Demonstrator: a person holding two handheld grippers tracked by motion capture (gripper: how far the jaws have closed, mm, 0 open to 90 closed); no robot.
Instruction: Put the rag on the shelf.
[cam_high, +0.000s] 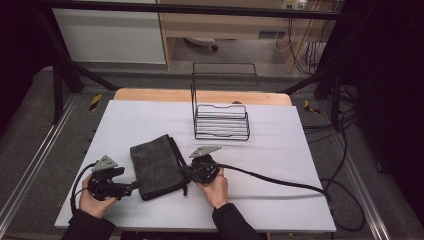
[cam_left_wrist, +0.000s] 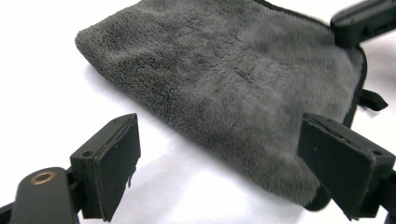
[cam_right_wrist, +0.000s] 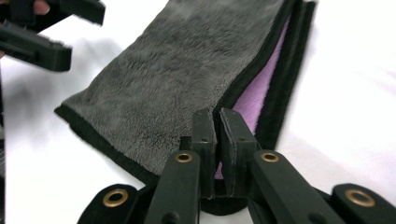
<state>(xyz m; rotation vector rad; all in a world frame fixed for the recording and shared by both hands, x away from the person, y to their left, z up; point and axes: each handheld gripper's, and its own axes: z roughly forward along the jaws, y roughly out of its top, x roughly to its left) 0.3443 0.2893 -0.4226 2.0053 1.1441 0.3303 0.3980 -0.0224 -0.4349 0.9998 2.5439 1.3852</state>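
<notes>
Folded grey towel (cam_high: 157, 167) on white table (cam_high: 280, 150), in front of wire rack (cam_high: 221, 120). Right gripper (cam_right_wrist: 217, 122) clamped on towel's near right edge. Left gripper (cam_left_wrist: 219, 158) jaws apart at left edge. Step: folding. Next: left gripper should close on its edge.

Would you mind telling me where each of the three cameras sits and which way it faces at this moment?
High view: fixed above the person's side, looking forward and down on the white table; both forearms, the left gripper, the right gripper and a wire rack show.
Left gripper view: rides the left gripper, looking between its open jaws at the grey folded cloth.
Right gripper view: rides the right gripper, shut on the cloth's black-edged hem.
Shared: all see the cloth; each gripper view also catches the other gripper.
</notes>
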